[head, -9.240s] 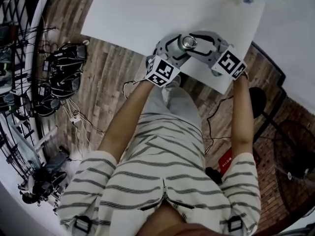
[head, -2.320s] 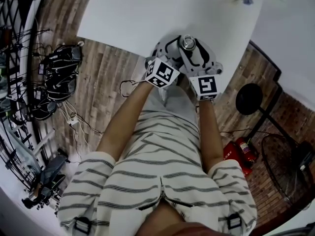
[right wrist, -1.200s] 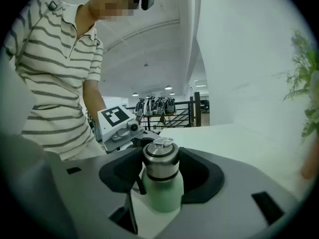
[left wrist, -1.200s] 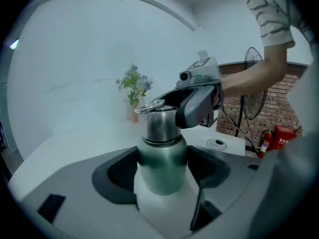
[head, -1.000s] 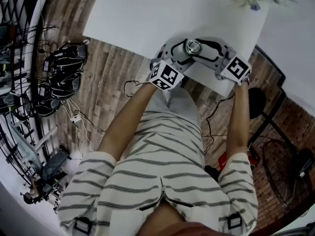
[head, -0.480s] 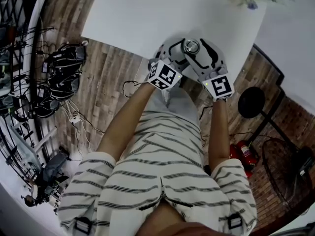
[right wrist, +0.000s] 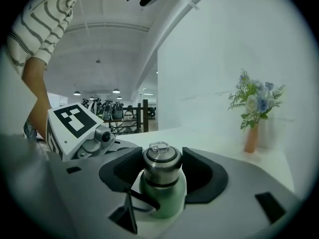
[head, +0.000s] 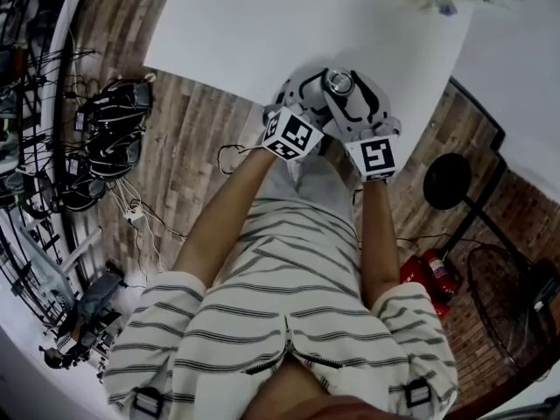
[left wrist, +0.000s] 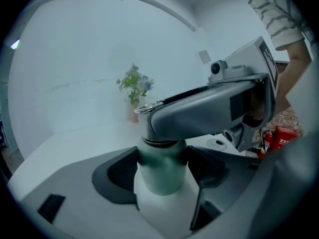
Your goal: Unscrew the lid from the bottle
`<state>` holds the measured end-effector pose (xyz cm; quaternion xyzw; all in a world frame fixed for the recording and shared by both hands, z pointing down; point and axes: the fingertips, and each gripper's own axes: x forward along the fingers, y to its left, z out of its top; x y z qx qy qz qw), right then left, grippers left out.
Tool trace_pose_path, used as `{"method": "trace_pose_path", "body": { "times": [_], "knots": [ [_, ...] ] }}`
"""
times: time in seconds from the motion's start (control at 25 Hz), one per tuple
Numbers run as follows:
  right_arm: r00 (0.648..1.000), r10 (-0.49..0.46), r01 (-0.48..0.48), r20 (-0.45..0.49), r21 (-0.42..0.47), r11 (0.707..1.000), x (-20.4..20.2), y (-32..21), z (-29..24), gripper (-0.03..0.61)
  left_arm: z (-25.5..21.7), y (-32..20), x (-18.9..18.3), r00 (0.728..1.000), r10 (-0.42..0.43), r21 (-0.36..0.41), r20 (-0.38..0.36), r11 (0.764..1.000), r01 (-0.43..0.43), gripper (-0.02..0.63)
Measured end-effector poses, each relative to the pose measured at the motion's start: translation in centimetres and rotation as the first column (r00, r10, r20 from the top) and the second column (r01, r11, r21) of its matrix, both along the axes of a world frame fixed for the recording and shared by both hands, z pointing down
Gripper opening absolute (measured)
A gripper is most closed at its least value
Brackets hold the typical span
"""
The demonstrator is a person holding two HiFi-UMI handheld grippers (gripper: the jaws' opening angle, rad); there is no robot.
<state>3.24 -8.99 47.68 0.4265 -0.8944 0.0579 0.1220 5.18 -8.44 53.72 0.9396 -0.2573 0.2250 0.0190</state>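
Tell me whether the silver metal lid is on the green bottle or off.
On. In the right gripper view the silver metal lid sits on the neck of the green bottle, no gap showing.

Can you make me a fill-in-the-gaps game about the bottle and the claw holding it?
The left claw is shut on the bottle, whose body is coloured ____. On top of the bottle sits a silver ____. The small vase holds ____. Bottle and vase both stand on a white ____.
Missing words: green; lid; flowers; table.
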Motion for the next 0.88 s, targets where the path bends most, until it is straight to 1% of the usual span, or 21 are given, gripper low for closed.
{"method": "trace_pose_path", "body": {
  "times": [0.16, 0.28, 0.36, 0.48, 0.52, 0.6, 0.72, 0.88],
  "knots": [
    [0.999, 0.028, -0.028, 0.024, 0.014, 1.0, 0.3, -0.2, -0.1, 0.253, 0.0, -0.1, 0.0, 1.0, 0.0, 0.002, -0.001, 1.0, 0.0, 0.311],
    [0.999, 0.018, -0.019, 0.037, 0.021, 1.0, 0.3, -0.3, -0.4, 0.253, 0.0, -0.1, 0.1, 1.0, 0.0, 0.003, -0.001, 1.0, 0.0, 0.311],
    [0.999, -0.022, 0.021, 0.046, 0.021, 1.0, 0.3, -0.1, -0.4, 0.252, -0.1, -0.1, 0.2, 1.0, 0.001, 0.003, 0.0, 1.0, -0.001, 0.311],
    [0.986, -0.148, 0.147, 0.074, 0.021, 0.989, 0.4, 0.1, -0.6, 0.25, 0.0, -0.1, 0.3, 1.0, 0.005, 0.002, 0.0, 1.0, -0.005, 0.311],
    [0.975, -0.205, 0.204, 0.083, 0.021, 0.979, 0.4, 0.2, -0.6, 0.244, 0.0, -0.1, 0.3, 1.0, 0.005, 0.002, 0.0, 1.0, -0.005, 0.311],
    [0.942, -0.325, 0.324, 0.084, 0.021, 0.946, 0.3, 0.3, -0.6, 0.242, 0.1, -0.2, 0.3, 1.0, 0.004, 0.001, 0.001, 1.0, -0.004, 0.311],
    [0.879, -0.475, 0.475, 0.049, 0.012, 0.88, 0.1, 0.5, -0.6, 0.241, 0.0, -0.2, 0.2, 1.0, 0.004, -0.005, 0.001, 1.0, -0.004, 0.311],
    [0.791, -0.612, 0.612, -0.002, -0.015, 0.791, -0.1, 0.9, -0.5, 0.241, 0.0, 0.0, 0.1, 1.0, 0.014, -0.004, 0.007, 1.0, -0.014, 0.313]
  ]
}}
